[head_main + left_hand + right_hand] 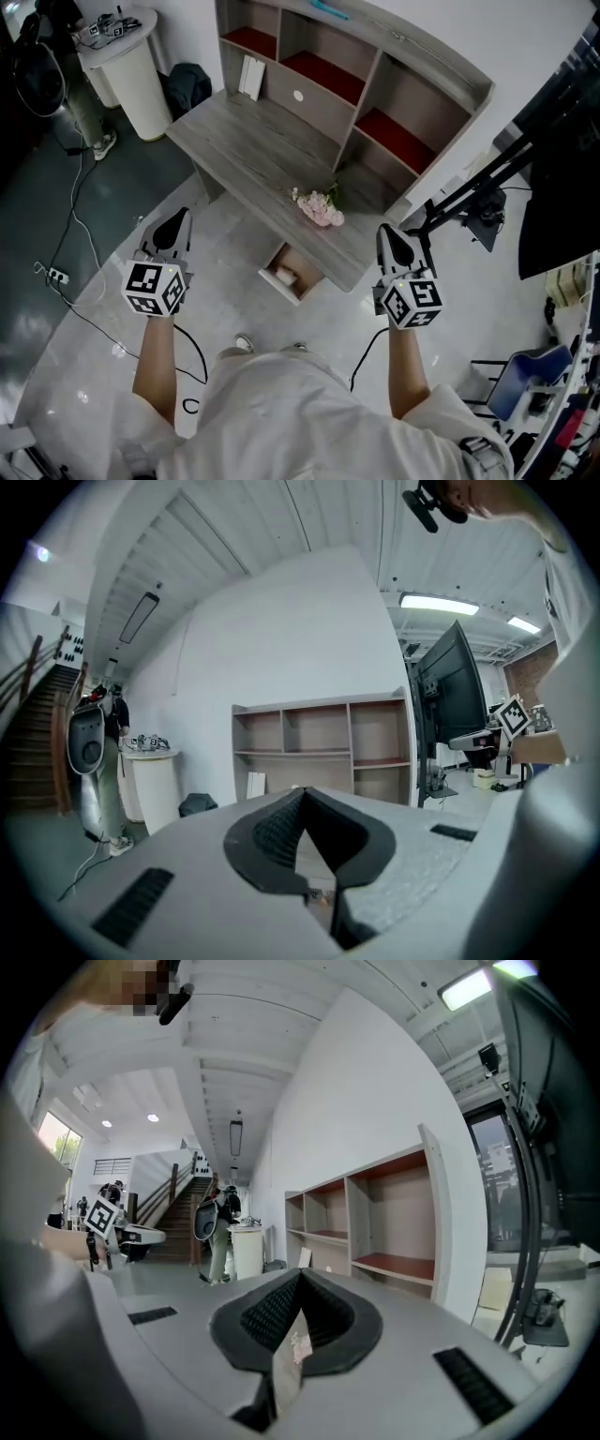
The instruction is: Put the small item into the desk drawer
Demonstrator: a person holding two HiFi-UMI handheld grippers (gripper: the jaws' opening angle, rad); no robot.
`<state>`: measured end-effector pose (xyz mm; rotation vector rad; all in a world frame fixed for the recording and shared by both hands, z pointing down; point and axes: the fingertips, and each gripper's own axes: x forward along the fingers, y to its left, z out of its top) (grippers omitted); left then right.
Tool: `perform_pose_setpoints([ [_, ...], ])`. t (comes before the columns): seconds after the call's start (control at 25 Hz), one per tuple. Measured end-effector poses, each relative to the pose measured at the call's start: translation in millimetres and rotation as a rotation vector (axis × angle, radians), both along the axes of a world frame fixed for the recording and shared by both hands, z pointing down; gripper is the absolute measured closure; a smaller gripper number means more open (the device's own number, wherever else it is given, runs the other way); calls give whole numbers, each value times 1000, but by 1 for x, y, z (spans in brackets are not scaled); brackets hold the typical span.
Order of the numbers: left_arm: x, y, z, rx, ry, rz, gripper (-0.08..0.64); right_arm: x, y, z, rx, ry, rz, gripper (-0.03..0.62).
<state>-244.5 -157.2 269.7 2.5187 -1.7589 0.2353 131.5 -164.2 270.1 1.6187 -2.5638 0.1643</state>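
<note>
In the head view a grey wooden desk (pixel 253 150) with a shelf hutch (pixel 375 84) stands ahead of me. Its small drawer (pixel 305 286) is pulled open below the front edge, with a pale small item (pixel 284 275) lying inside. A bunch of pink flowers (pixel 319 208) lies on the desktop just above the drawer. My left gripper (pixel 176 223) hovers over the floor left of the drawer. My right gripper (pixel 392 234) hovers at the desk's right corner. Both are shut and hold nothing. The hutch shows beyond the left gripper (pixel 305 794) and the right gripper (pixel 300 1274), whose tips touch.
A white round stand (pixel 131 66) and a dark bag (pixel 190 84) sit left of the desk. Cables (pixel 80 230) and a power strip (pixel 56 277) lie on the floor at left. A black monitor arm (pixel 487 183) and a blue chair (pixel 525 375) stand at right.
</note>
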Motion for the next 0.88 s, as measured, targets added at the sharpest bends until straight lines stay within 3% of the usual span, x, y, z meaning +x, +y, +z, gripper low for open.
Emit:
perform_pose_setpoints([
  [0.36,-35,40,-49,123,82,-90,553,16,7,-9,-4,24,90,595],
  [0.56,-55,62,-49,133,111,-119,554,17,31,-10,-6,7,143,595],
  [0.88,-42,79,-36,145,109,-65,554,21,60,-11,-9,9,209,595],
])
